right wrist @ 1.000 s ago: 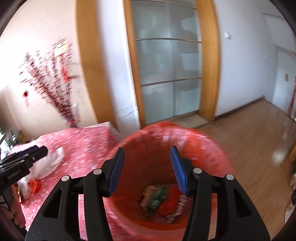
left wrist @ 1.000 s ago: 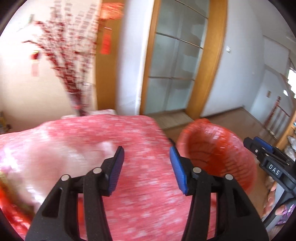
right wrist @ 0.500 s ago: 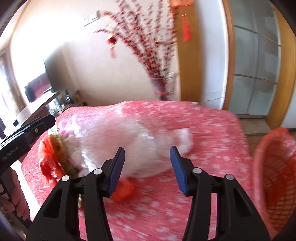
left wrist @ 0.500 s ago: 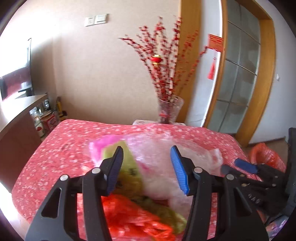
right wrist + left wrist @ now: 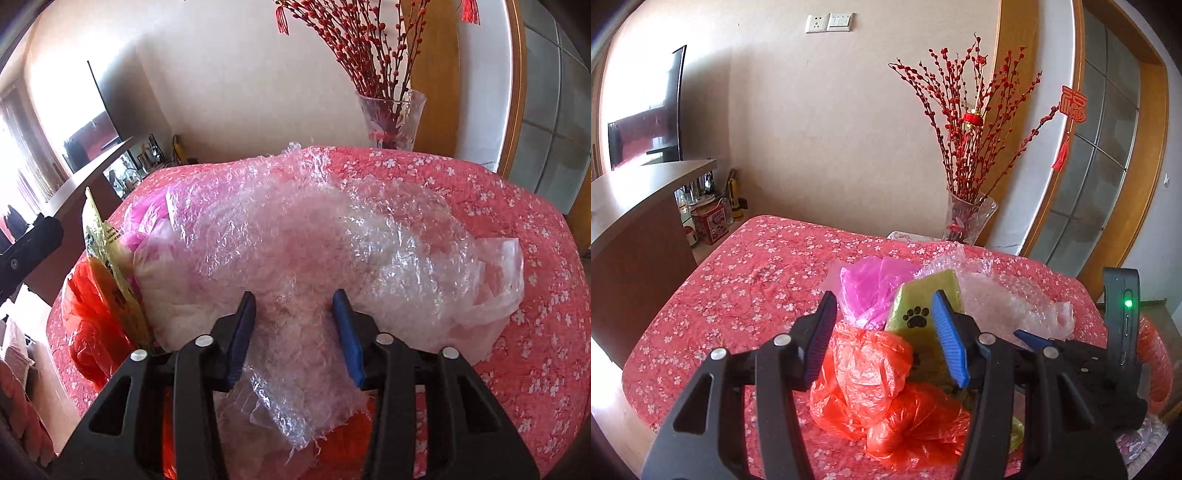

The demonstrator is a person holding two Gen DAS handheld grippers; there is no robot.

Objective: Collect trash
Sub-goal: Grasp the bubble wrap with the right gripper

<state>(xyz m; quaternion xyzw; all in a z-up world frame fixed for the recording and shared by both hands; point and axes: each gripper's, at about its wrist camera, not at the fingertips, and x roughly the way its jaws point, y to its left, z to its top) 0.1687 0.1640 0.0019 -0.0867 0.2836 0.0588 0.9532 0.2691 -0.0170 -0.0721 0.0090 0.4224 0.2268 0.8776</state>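
Note:
A heap of trash lies on the table with the red flowered cloth (image 5: 746, 273). It holds a red plastic bag (image 5: 871, 380), a pink plastic bag (image 5: 871, 284), a yellow-green packet with a paw print (image 5: 919, 314) and clear bubble wrap (image 5: 1015, 299). My left gripper (image 5: 886, 332) is open, its jaws on either side of the top of the red bag and the packet. My right gripper (image 5: 295, 328) is open, with the bubble wrap (image 5: 303, 236) between its jaws. The orange basket (image 5: 1156, 365) shows at the right edge behind the right gripper's body.
A glass vase of red branches (image 5: 967, 221) stands at the table's far edge, also in the right wrist view (image 5: 391, 118). A brown counter (image 5: 639, 221) runs along the left. Tins and bottles (image 5: 713, 218) sit on the floor by the wall.
Both grippers swung from the orange basket on the right back over the table and closed in on the heap of trash. The right gripper now straddles the bubble wrap.

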